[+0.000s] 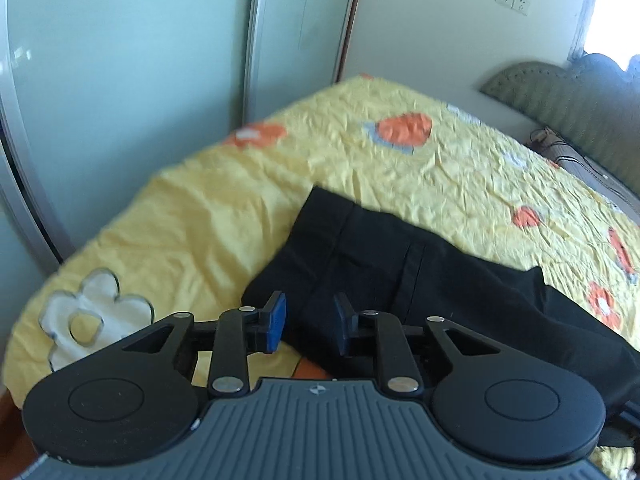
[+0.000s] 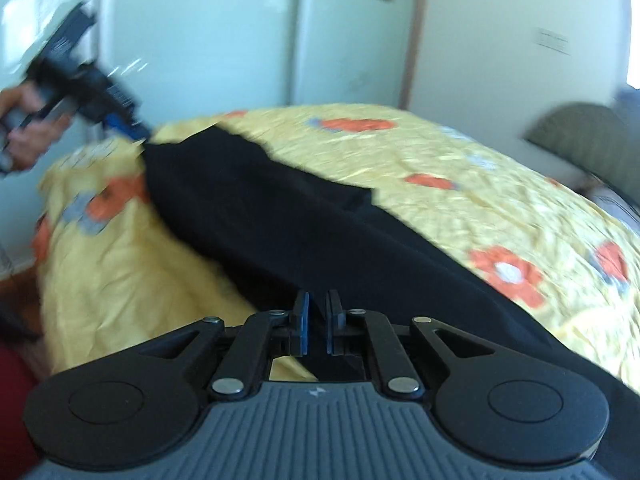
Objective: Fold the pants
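A: Starting nearest in the left wrist view, what are the fingers doing?

B: The left gripper is hovering with its blue-padded fingers standing apart, nothing between them. Just past them the black pants are lying on the bed, waistband end nearest the fingers.

A: And the right one?

B: The right gripper is showing only a thin gap between its fingers. Dark cloth is sitting right at that gap, but the frame is smeared, so I cannot tell whether the pads are pinching it or have let go.

A: Which way is the garment running?

B: In the right wrist view the pants are stretching as one long dark band, long axis going from the right gripper up and to the left across the yellow flowered bedspread. The far end is pointing at the left gripper, held by a person's hand at the bed's far corner.

A: Beyond that?

B: Pale green wardrobe doors are standing behind the bed, with a wall socket further right and a green padded headboard at the far side.
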A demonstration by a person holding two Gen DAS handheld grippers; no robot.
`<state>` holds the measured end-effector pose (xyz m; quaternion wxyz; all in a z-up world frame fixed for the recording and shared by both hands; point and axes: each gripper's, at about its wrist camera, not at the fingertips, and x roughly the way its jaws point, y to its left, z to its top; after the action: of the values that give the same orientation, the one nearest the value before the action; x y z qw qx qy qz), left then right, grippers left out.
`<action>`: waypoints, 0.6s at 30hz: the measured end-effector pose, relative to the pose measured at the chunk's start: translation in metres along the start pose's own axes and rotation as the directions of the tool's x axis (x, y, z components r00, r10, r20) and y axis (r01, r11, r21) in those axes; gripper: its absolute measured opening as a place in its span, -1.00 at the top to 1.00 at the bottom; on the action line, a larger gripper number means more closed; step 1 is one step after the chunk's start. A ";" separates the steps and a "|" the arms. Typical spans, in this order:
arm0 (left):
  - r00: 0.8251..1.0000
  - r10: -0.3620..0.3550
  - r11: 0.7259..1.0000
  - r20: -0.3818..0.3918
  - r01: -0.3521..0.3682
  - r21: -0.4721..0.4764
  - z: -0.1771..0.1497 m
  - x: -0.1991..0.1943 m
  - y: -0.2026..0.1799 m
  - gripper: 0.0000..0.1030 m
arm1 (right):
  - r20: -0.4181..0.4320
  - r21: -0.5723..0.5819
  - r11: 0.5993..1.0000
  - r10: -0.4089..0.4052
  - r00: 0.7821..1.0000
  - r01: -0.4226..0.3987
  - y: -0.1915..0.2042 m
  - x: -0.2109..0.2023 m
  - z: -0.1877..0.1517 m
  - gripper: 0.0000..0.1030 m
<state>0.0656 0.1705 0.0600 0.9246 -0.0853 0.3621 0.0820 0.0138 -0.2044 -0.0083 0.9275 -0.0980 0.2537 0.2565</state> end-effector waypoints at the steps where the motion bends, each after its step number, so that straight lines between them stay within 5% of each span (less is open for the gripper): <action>1: 1.000 -0.001 1.000 0.021 0.000 0.025 0.001 -0.003 -0.011 0.43 | 0.004 0.035 0.998 -0.060 0.998 0.060 -0.006 0.002 -0.004 0.69; 3: 0.997 -0.059 0.996 0.039 0.056 0.074 0.004 -0.008 -0.036 0.43 | -0.064 0.106 0.985 -0.128 0.990 0.134 -0.019 0.011 -0.011 0.50; 5: 0.989 -0.144 0.982 0.026 0.139 0.130 0.003 -0.008 -0.063 0.39 | -0.146 0.130 0.988 -0.062 0.987 0.081 -0.022 0.017 -0.020 0.49; 7: 0.975 -0.223 0.956 -0.006 0.220 0.196 -0.004 -0.004 -0.093 0.38 | -0.107 0.113 0.991 -0.061 0.992 0.073 -0.017 -0.001 -0.027 0.49; 11: 0.929 -0.354 0.855 -0.109 0.368 0.366 -0.035 0.004 -0.158 0.28 | -0.049 0.315 0.937 -0.143 0.989 0.151 -0.052 -0.047 -0.048 0.48; 13: 0.901 -0.403 0.782 -0.160 0.429 0.452 -0.054 0.004 -0.190 0.26 | -0.058 0.451 0.852 -0.267 0.962 0.264 -0.081 -0.073 -0.068 0.47; 15: 0.872 -0.447 0.695 -0.199 0.479 0.536 -0.074 0.000 -0.219 0.19 | -0.097 0.613 0.703 -0.385 0.918 0.360 -0.113 -0.100 -0.091 0.34; 18: 0.831 -0.502 0.557 -0.240 0.523 0.645 -0.100 -0.008 -0.254 0.09 | -0.083 0.828 0.456 -0.476 0.876 0.326 -0.155 -0.139 -0.133 -0.29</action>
<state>0.0485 -0.0988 0.0182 0.8661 0.1607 0.3380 -0.3314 -0.0638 -0.4363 -0.0408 0.9145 0.3086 0.2370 -0.1111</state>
